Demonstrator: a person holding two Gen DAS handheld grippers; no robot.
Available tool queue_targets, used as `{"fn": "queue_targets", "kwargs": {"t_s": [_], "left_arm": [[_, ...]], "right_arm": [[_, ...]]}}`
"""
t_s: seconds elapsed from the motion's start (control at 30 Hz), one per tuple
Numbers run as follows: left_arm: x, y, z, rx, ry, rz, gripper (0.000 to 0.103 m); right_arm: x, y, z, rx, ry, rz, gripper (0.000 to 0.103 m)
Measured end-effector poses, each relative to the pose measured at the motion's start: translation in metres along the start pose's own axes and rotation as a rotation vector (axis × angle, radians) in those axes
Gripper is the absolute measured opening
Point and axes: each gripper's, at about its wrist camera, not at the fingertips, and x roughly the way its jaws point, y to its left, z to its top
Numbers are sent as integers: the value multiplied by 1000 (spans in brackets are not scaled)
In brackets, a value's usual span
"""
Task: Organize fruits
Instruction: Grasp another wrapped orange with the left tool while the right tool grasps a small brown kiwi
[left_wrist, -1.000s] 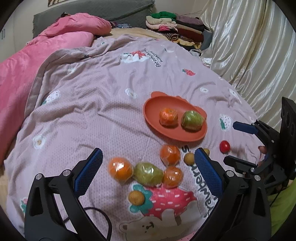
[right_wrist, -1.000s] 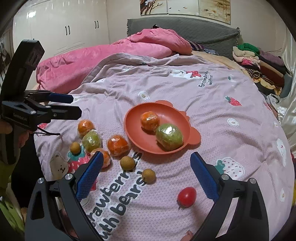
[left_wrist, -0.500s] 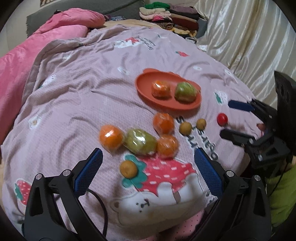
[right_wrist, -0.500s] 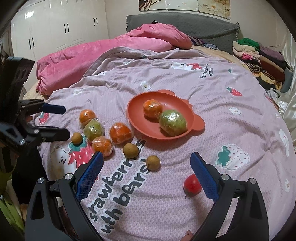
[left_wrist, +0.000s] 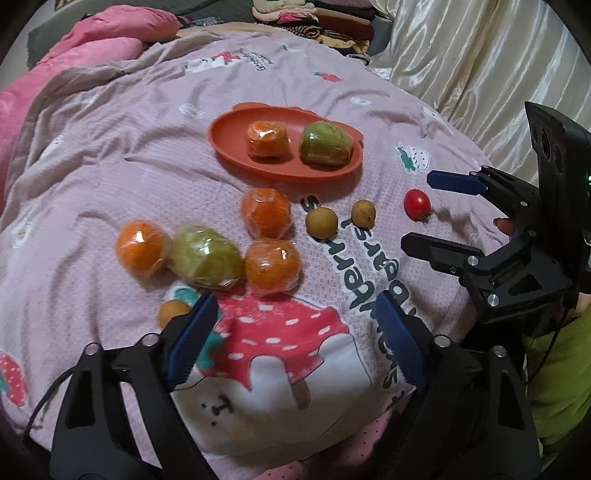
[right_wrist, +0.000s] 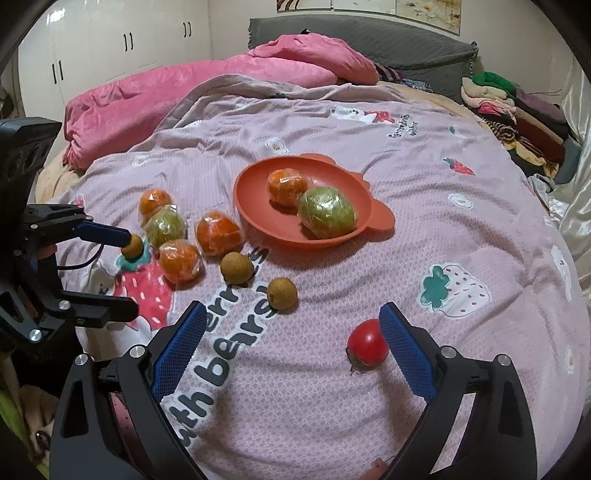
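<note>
An orange plate (left_wrist: 236, 146) (right_wrist: 255, 210) on the bed holds a wrapped orange (left_wrist: 266, 139) and a wrapped green fruit (left_wrist: 325, 144). Three wrapped oranges (left_wrist: 271, 267) and another green fruit (left_wrist: 205, 256) lie loose in front of it, with two brown longans (left_wrist: 321, 221), a small orange fruit (left_wrist: 171, 310) and a red tomato (left_wrist: 417, 204) (right_wrist: 367, 345). My left gripper (left_wrist: 295, 328) is open just below the fruit cluster, its left pad beside the small orange fruit. My right gripper (right_wrist: 291, 343) is open, its right pad next to the tomato.
The fruits lie on a lilac printed blanket (right_wrist: 406, 258). A pink duvet (right_wrist: 192, 92) lies at the far left, folded clothes (right_wrist: 517, 118) at the far right, a cream curtain (left_wrist: 480, 66) along the right side.
Both grippers have moved forward and down toward the fruits. The left has closed in on the loose cluster, the right on the tomato. No fruit has moved.
</note>
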Motion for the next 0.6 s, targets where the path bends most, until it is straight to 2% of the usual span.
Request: {"fn": "queue_targets", "kwargs": {"t_s": [0.03,0.2,0.27,0.6], "left_arm": [[3,0,1,-4,4,0,73],[14,2,4,-33,9,-12,63],[17,2,5,-39,8,-10,59],[22,-2,14,-34,-24,23,58]], "right_arm": [[1,0,1,-4,3,3,92],[10,0,4,-35,28,55,71],[15,1,5,-52,39,75,59],[43,2,6,-65,86,116,30]]}}
